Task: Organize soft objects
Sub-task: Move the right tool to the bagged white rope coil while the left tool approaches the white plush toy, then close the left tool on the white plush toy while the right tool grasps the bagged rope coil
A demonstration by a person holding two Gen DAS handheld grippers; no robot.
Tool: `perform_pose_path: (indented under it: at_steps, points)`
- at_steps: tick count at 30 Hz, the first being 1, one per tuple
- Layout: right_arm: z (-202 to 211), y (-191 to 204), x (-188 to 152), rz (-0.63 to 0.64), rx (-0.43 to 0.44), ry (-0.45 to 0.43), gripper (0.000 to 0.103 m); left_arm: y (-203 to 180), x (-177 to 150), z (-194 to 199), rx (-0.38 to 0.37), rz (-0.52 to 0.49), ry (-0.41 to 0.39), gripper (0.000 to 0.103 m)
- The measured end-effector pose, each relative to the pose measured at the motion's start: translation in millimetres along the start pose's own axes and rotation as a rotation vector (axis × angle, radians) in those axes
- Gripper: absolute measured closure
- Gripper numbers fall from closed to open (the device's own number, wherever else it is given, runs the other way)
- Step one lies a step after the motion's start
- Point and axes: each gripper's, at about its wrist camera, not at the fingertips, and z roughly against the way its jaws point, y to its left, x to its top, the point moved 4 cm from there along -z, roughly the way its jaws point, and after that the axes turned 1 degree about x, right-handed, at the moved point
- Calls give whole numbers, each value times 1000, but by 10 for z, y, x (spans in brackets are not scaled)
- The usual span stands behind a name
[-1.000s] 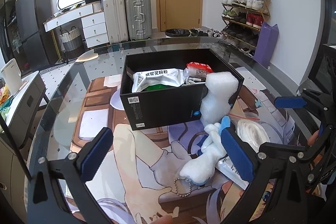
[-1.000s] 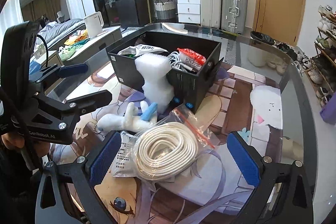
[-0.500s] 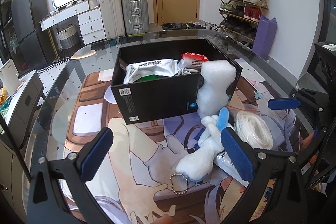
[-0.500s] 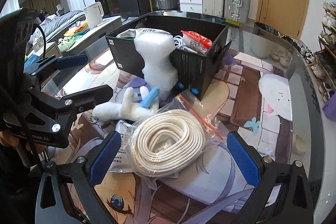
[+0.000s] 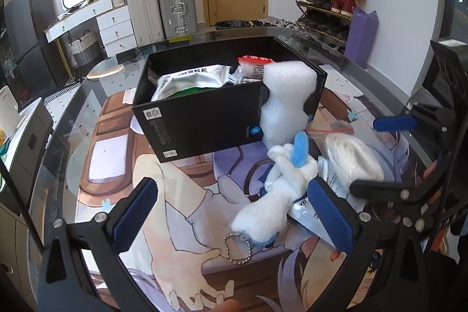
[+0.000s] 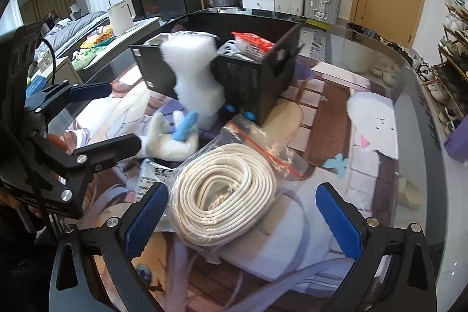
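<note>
Both held wide apart and empty: left gripper near the plush, right gripper around the bagged cord. Both lying on the mat beside the box. Probably light, soft; bag slippery, so better to pinch the coil's middle.

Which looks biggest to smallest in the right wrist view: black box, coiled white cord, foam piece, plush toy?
1. black box
2. coiled white cord, though it lies nearest the camera, so its rank against the box is unsure
3. foam piece
4. plush toy, partly hidden
</note>
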Motion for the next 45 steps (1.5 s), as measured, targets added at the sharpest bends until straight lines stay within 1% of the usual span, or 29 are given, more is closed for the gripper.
perform_pose_path:
  at_steps: [8,15,17,21,30,36,41,45]
  points:
    - [40,-117,-63,-13,-9,13,1,-41,-31,-40,-3,-21,26,0]
    - [18,-197,-124,-23,-9,33,1,4,-65,-124,22,-6,63,0]
    - [16,-236,-142,-28,-12,39,1,15,-64,-136,17,2,70,0]
    - [13,-287,-156,-30,-18,45,1,10,-65,-138,25,-5,74,0]
    - [-23,-330,-193,-40,-20,54,1,113,-71,-188,60,28,89,0]
    - [-67,-314,-196,-45,-10,56,1,77,-76,-222,61,20,94,0]
    - [-83,-314,-196,-45,-17,54,1,99,-86,-247,48,36,104,0]
    - [-91,-298,-202,-36,-31,57,1,66,-94,-263,37,22,116,2]
